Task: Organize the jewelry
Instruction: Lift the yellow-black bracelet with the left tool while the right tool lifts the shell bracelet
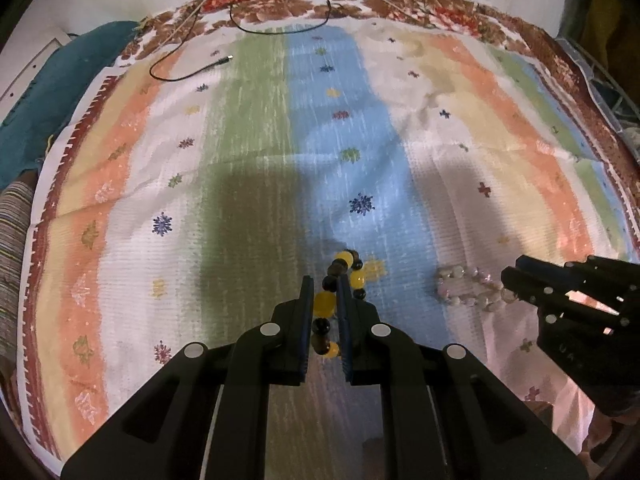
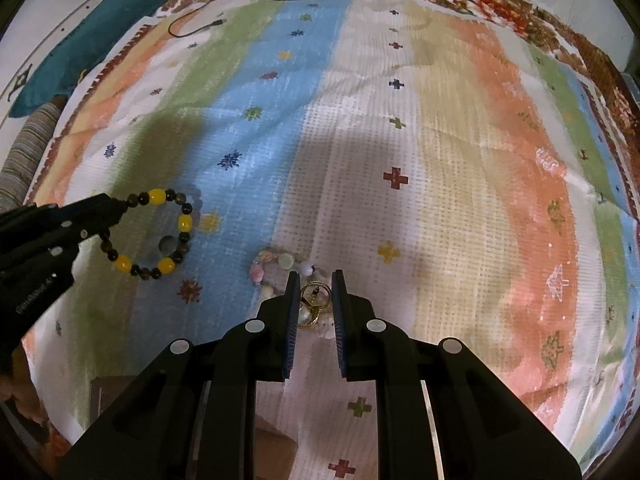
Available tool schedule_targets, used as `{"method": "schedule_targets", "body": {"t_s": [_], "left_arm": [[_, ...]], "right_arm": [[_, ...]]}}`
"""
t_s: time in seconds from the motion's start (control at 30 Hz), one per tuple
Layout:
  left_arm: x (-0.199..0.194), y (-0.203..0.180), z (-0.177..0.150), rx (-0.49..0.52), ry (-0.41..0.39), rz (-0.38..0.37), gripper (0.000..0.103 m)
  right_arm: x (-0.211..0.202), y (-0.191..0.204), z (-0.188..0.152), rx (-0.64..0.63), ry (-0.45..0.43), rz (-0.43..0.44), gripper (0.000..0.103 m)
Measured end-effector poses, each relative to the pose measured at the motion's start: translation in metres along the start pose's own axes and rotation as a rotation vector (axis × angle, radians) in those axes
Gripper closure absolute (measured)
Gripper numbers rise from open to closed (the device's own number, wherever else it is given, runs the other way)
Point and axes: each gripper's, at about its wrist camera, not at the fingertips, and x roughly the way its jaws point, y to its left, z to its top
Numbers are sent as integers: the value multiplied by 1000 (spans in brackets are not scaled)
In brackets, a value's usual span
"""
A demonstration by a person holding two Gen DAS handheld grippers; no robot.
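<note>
Striped cloth (image 1: 248, 152), tool-hidden pale bracelet (image 2: 267, 266)

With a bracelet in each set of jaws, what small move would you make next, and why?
Probably carry both a little farther apart before setting them down. The left gripper is shut on the yellow-and-dark beaded bracelet, the right gripper on the pale pastel beaded bracelet, and both hang close together above the striped cloth.

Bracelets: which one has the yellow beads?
The bracelet in the left gripper: the yellow and dark bead bracelet. The other one, the pale pink and white bracelet at the right gripper, has only soft pastel beads.
</note>
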Motion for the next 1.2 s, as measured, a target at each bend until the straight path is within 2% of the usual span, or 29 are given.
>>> {"method": "schedule_targets", "body": {"t_s": [0.53,0.87,1.2], "left_arm": [[-44,7,-3,-44,-65,-23,92],[-68,-8,-15,-10,-101,-17,92],[-88,-15,-25,7,-129,-33,92]], "right_arm": [[-32,7,-13,-21,-49,5,86],[-49,3,-21,-3,-74,-20,86],[-76,0,-28,6,-144,9,86]]}}
